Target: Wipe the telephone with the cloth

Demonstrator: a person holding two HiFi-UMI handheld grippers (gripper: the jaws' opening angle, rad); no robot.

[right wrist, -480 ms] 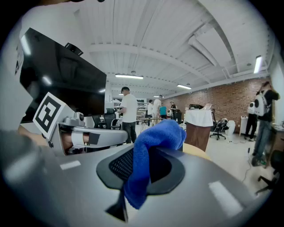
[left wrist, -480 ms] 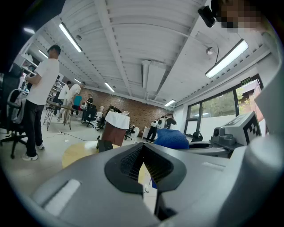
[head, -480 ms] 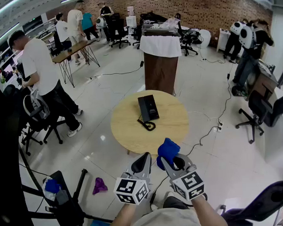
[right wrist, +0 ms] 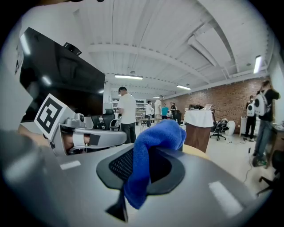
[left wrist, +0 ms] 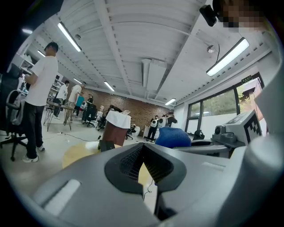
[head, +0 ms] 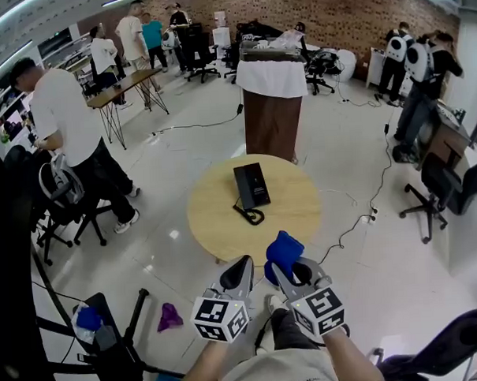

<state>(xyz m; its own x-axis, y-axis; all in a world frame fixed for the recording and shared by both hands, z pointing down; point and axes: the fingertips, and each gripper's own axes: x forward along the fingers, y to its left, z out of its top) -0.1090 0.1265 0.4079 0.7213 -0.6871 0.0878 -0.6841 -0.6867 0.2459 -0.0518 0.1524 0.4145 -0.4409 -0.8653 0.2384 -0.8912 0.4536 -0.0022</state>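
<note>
Your left gripper (head: 243, 264) has its jaws shut on nothing, so nothing will steady the telephone (head: 252, 185), and a firm wipe could skid it across the round worktop (head: 212, 222). Your right gripper (head: 278, 268) pinches the blue cloth (head: 284, 249) by a fold, which might slip free. The telephone is black and flat with a curled cord, and it lies mid-worktop, well ahead of both grippers.

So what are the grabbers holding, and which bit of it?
The right gripper pinches the blue cloth around its bunched middle; one end puffs out past the jaws, another hangs below. The left gripper is shut on nothing.
</note>
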